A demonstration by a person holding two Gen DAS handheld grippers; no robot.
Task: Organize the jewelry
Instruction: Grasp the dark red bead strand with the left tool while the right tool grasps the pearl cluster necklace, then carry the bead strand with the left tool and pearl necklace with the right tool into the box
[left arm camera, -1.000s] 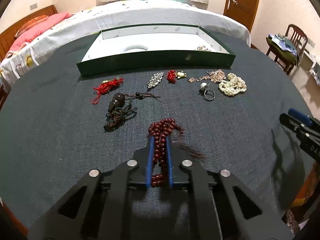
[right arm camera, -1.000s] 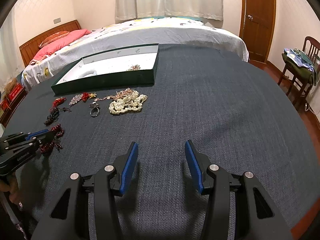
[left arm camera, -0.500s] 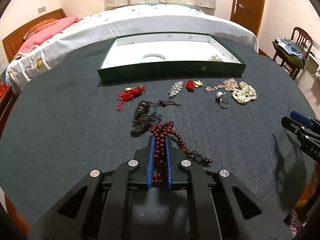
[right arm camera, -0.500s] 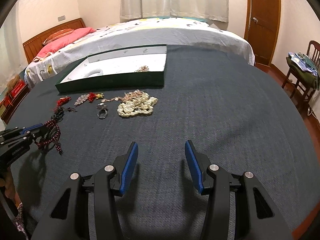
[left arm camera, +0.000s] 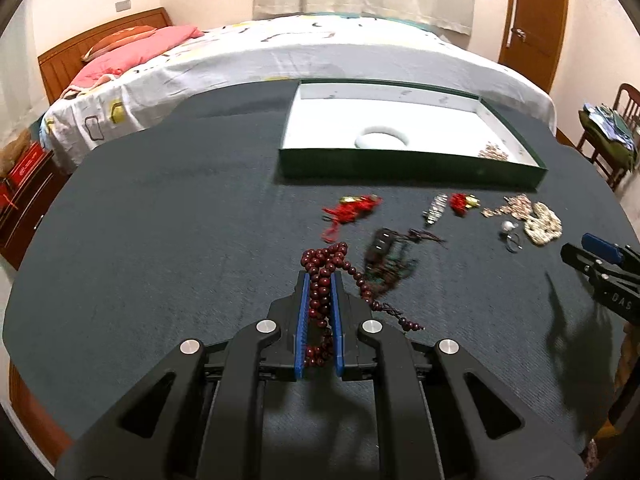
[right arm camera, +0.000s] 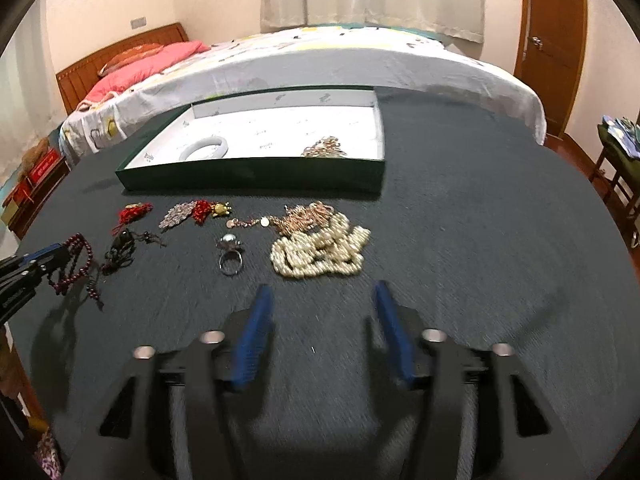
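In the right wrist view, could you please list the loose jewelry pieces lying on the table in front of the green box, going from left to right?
Red tassel charm → silver leaf brooch → red charm with gold turtle → silver ring → pearl necklace.

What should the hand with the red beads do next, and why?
Probably carry the red beads over to the green box and let go. The left gripper is shut on them, their tail hangs loose, and the box already holds a white bangle, with room beside it.
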